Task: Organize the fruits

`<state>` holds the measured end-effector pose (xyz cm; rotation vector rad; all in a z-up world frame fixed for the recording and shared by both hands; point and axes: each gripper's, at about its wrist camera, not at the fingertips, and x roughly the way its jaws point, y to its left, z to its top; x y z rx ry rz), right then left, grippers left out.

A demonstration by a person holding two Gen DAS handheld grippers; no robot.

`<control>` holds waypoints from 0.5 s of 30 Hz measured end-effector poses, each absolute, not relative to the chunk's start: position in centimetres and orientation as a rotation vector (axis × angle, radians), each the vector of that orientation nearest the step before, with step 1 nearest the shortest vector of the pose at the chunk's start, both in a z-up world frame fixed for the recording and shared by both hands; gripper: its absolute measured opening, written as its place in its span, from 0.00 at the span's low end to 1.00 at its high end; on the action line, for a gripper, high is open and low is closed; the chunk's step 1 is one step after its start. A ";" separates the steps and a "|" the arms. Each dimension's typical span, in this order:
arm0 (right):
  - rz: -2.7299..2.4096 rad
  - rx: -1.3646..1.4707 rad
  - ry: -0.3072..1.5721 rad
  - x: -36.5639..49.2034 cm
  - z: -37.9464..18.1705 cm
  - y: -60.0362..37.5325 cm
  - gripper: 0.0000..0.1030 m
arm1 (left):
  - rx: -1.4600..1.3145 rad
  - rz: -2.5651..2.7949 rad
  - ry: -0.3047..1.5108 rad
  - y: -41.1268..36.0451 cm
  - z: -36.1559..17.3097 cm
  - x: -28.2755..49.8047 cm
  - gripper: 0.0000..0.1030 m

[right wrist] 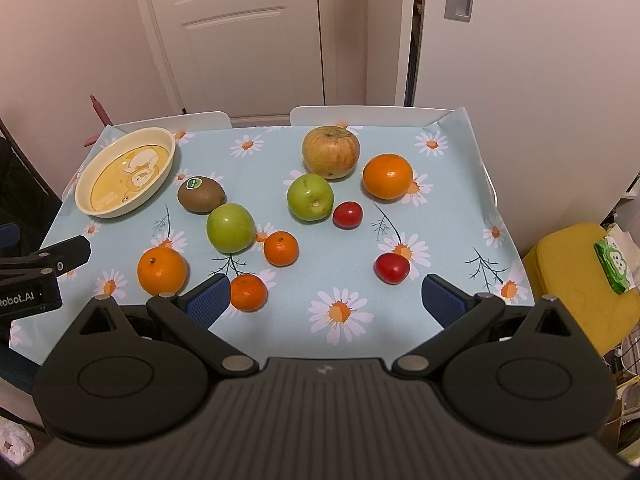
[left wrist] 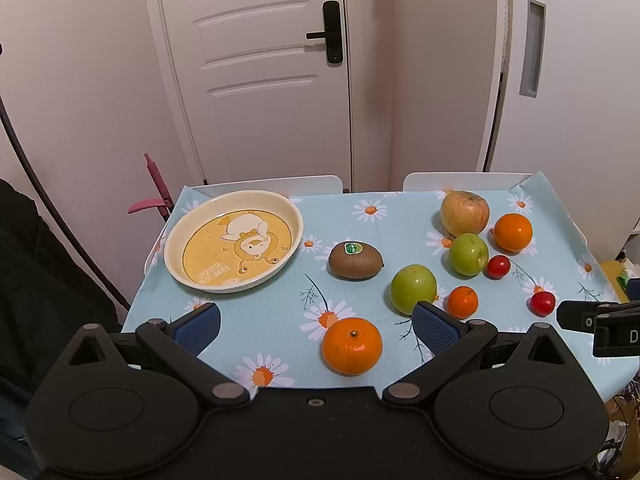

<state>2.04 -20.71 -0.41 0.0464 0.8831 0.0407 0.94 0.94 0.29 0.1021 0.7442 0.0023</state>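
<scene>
Fruit scattered on daisy tablecloth [right wrist: 360, 312], plate [left wrist: 176, 240] bare — left gripper [left wrist: 316, 326] and right gripper [right wrist: 326, 296] both spread wide, holding nothing.

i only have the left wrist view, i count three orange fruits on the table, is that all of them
Observer: No, there are four. A second small orange lies right beside one fingertip of the right gripper.
Operator: is that gripper holding anything
Observer: No, it is open with nothing between its fingers.
Operator: whats nearest ahead of it
Observer: A small red fruit lies just beyond the gap, nearer the other fingertip.
</scene>
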 end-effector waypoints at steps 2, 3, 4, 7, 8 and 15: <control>0.042 0.049 0.884 2.0 -0.4 -20.8 1.00 | 0.103 0.002 0.746 1.0 0.3 1.0 1.00; 0.043 0.051 0.885 2.0 -0.4 -20.9 1.00 | 0.104 0.002 0.747 1.0 0.3 1.0 1.00; 0.045 0.053 0.886 2.0 -0.4 -20.9 1.00 | 0.105 0.003 0.748 1.0 0.3 1.0 1.00; 0.052 0.054 0.884 2.1 -0.3 -21.0 1.00 | 0.104 0.001 0.752 1.0 0.3 1.1 1.00; 0.057 0.055 0.883 2.1 -0.3 -21.0 1.00 | 0.104 0.000 0.754 1.0 0.3 1.1 1.00; 0.126 0.052 0.892 3.0 -0.9 -21.0 1.00 | 0.123 -0.008 0.762 1.5 -0.4 1.3 1.00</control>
